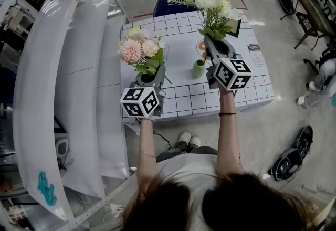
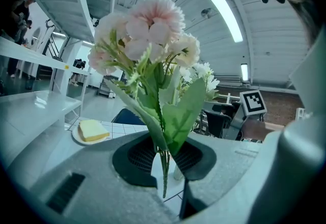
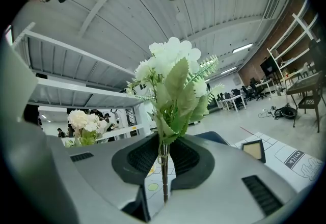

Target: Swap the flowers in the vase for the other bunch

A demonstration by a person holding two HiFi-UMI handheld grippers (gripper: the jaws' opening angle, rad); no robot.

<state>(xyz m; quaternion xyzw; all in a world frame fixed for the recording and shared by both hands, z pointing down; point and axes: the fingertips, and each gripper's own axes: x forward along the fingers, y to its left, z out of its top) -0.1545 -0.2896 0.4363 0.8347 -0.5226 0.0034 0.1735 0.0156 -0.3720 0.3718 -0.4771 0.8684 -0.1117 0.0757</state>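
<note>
Right tool (image 1: 218, 46) clenched on stems of white bunch (image 1: 212, 4), held upright; left tool (image 1: 152, 75) grips pink bunch (image 1: 137, 49) likewise. Green vase (image 1: 199, 69), looks empty, stands on bench (image 1: 252, 88) btwn them, nearer right tool, below-left of it

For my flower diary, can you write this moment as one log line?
left tool: shut on pink bunch | right tool: shut on white bunch | vase: on table
</note>
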